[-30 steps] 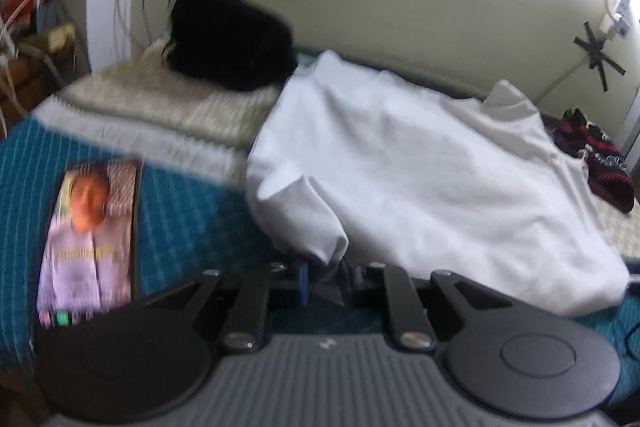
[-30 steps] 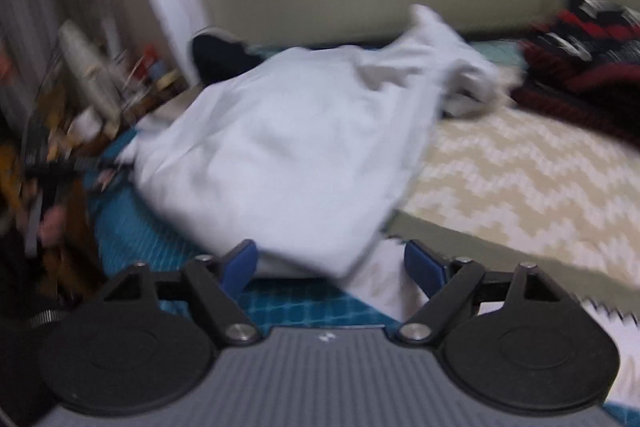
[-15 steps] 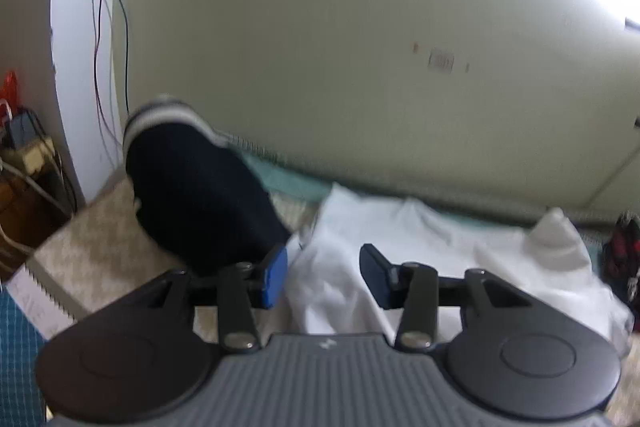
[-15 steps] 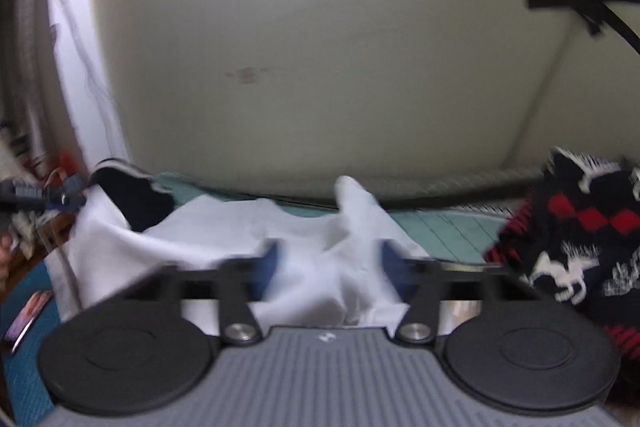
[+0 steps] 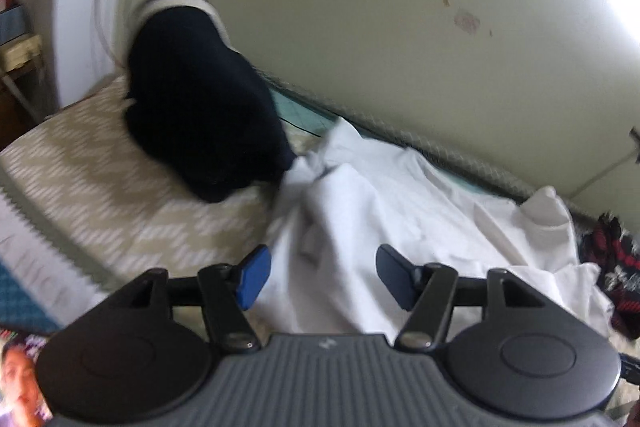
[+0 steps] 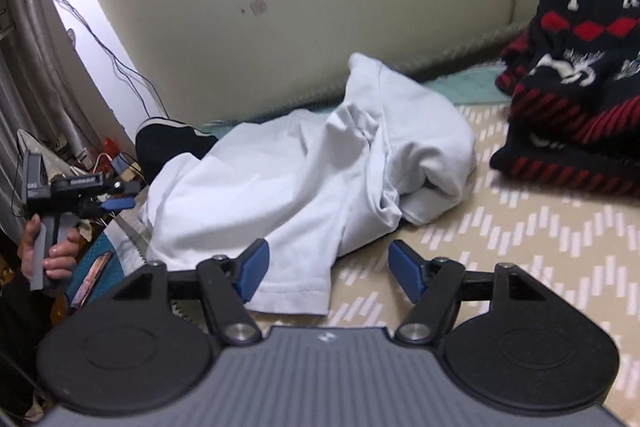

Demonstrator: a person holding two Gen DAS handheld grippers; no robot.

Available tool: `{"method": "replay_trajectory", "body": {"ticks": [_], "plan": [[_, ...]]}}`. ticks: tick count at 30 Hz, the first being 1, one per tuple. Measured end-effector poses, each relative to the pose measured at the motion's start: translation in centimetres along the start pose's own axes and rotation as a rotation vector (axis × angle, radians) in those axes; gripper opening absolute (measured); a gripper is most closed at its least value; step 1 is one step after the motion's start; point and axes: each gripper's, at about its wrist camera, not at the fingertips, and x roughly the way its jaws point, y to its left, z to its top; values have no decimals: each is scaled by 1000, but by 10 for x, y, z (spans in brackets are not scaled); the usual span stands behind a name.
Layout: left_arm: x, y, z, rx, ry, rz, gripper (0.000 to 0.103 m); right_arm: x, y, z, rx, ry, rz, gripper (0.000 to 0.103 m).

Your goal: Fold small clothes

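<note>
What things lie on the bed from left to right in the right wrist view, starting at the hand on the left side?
Hand holding the left gripper → white garment → bare stretch of the beige zigzag cover → folded dark sweater with red pattern.

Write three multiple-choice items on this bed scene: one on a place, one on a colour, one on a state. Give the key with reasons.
1. Where does the dark garment with the striped band lie?
A. by the wall, beside the white garment
B. under the red-patterned knit pile
C. on the floor

2. What colour are the gripper pads?
A. red
B. blue
C. white

3. How is the right gripper?
A. shut on cloth
B. open
C. out of view

Key: A, it sits on the zigzag cover against the wall; B, both views show blue pads; B, the pads stand apart, pressing nothing.
</note>
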Motion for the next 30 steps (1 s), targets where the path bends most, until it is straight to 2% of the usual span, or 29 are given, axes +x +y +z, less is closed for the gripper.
{"method": "replay_trajectory", "body": {"ticks": [2, 3, 4, 5, 8, 11, 13, 17, 19, 21, 23, 25, 26, 27, 28, 29, 30], "plan": [[19, -12, 2, 40, 33, 33, 39, 14, 3, -1, 0, 35, 31, 49], [28, -16, 1, 59, 59, 45, 12, 19, 6, 1, -5, 45, 44, 33], [35, -18, 0, 63, 82, 47, 7, 24, 8, 1, -9, 52, 36, 13], [34, -18, -1, 55, 88, 47, 6, 26, 10, 2, -15, 45, 12, 4], [-3, -16, -5, 56, 38, -7, 6, 7, 15, 8, 3, -19, 49, 3], [-62, -9, -15, 48, -23, -99, 6, -29, 26, 13, -11, -81, 105, 1], [-108, -7, -27, 69, -74, -134, 6, -57, 37, 13, -26, -115, 154, 1], [-192, -2, -61, 121, -149, -149, 6, -117, 67, 2, -97, -174, 216, 1], [-222, 3, -79, 130, -160, -145, 6, -145, 78, -12, -123, -178, 239, 1], [-242, 10, -100, 128, -148, -130, 6, -170, 88, -31, -156, -159, 257, 1], [-244, 19, -122, 111, -118, -124, 7, -186, 94, -51, -164, -130, 272, 1], [-228, 27, -139, 92, -67, -107, 14, -185, 95, -75, -156, -56, 260, 3], [-217, 29, -146, 85, -27, -94, 17, -179, 94, -86, -166, -19, 223, 9], [-205, 32, -152, 82, 14, -71, 22, -171, 93, -94, -189, 17, 172, 36], [-193, 33, -156, 84, 45, -29, 23, -163, 90, -101, -221, 31, 95, 70], [-189, 36, -158, 87, 53, 6, 23, -159, 86, -106, -241, 23, 35, 73], [-189, 40, -156, 82, 48, 38, 23, -155, 81, -106, -247, 24, -5, 64]]}}
